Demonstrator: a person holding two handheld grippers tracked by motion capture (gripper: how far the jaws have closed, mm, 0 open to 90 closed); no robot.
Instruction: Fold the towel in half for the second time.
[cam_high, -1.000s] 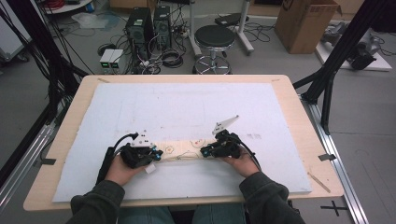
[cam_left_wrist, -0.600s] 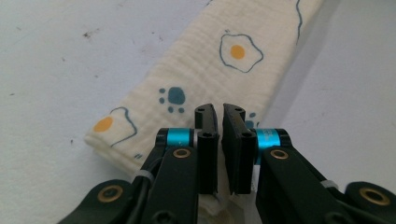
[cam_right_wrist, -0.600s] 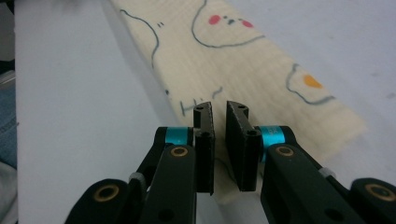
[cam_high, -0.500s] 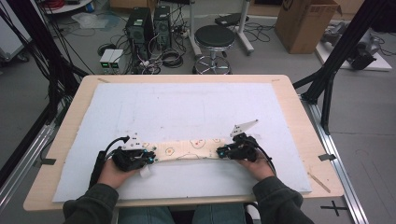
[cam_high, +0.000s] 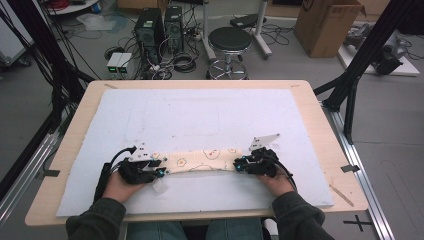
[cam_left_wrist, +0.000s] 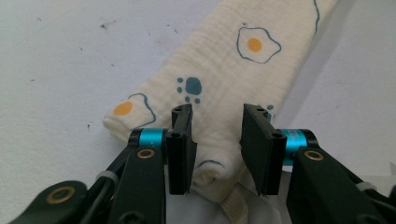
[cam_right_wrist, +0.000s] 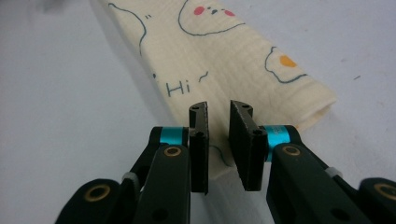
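A long folded cream cloth (cam_high: 200, 160) printed with fried eggs lies flat across the near part of the white mat (cam_high: 210, 115). My left gripper (cam_high: 162, 172) is at the cloth's left end. In the left gripper view its jaws (cam_left_wrist: 217, 114) have just been opening and stand well apart, with the cloth's end (cam_left_wrist: 224, 65) between them, untouched. My right gripper (cam_high: 237, 165) is at the cloth's right end. Its jaws (cam_right_wrist: 218, 108) have also just been opening, to a narrow gap over the cloth's edge (cam_right_wrist: 219, 51), pads not pressing.
The mat covers most of the wooden table (cam_high: 320, 125). A thin wooden stick (cam_high: 341, 195) lies near the table's right front corner. Beyond the far edge stand a black stool (cam_high: 230, 42), computer towers (cam_high: 160, 25) and a cardboard box (cam_high: 327, 22). Black frame poles (cam_high: 367, 55) flank the table.
The right gripper has moved to the right and the cloth now lies drawn out longer between the two hands. The left gripper has shifted slightly left.
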